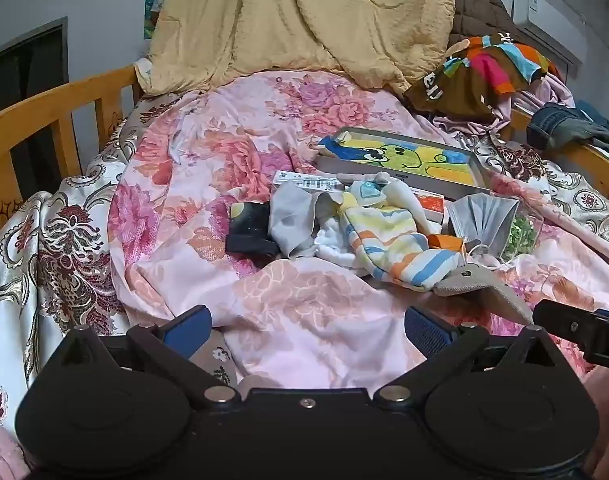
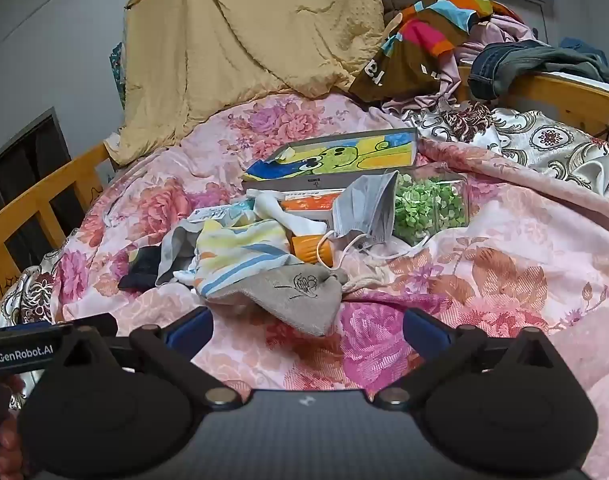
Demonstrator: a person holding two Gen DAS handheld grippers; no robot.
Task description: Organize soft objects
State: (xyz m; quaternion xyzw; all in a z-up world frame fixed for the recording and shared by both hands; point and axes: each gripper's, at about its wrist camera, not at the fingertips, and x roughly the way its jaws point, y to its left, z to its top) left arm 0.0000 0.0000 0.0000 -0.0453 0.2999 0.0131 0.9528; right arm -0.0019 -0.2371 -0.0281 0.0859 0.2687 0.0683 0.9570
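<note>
Where the pink floral quilt [image 1: 304, 312] dips at mid-bed, the soft things lie in one loose heap: a striped sock [image 1: 400, 248] in yellow, orange and blue, a grey sock [image 2: 292, 296] with a small black drawing at its 5 o'clock side, a pale grey cloth [image 1: 292, 216] at its 9 o'clock, and a black sock [image 1: 250, 232] further out at 9 o'clock. A grey face mask [image 2: 368, 204] stands tented at the heap's 2 o'clock, its ear loops trailing on the quilt. Just beside the mask at 3 o'clock is a clear box of green bits [image 2: 428, 204]; an orange tube [image 2: 310, 250] lies touching the striped sock, under the mask. At 12 o'clock from the heap sits a flat box [image 1: 404, 156] with a green cartoon figure on it, with smaller cartons at its near edge.

The left gripper [image 1: 304, 332] hangs over bare quilt at 6 o'clock from the heap, fingers spread wide, nothing between them. The right gripper [image 2: 306, 330] is likewise spread and empty, the grey sock's toe just ahead of its gap.

Further out, a yellow blanket [image 1: 296, 20] is piled at the far end, bright clothes [image 1: 492, 64] at 1 o'clock, and a wooden rail [image 1: 52, 104] runs along 9 o'clock.
</note>
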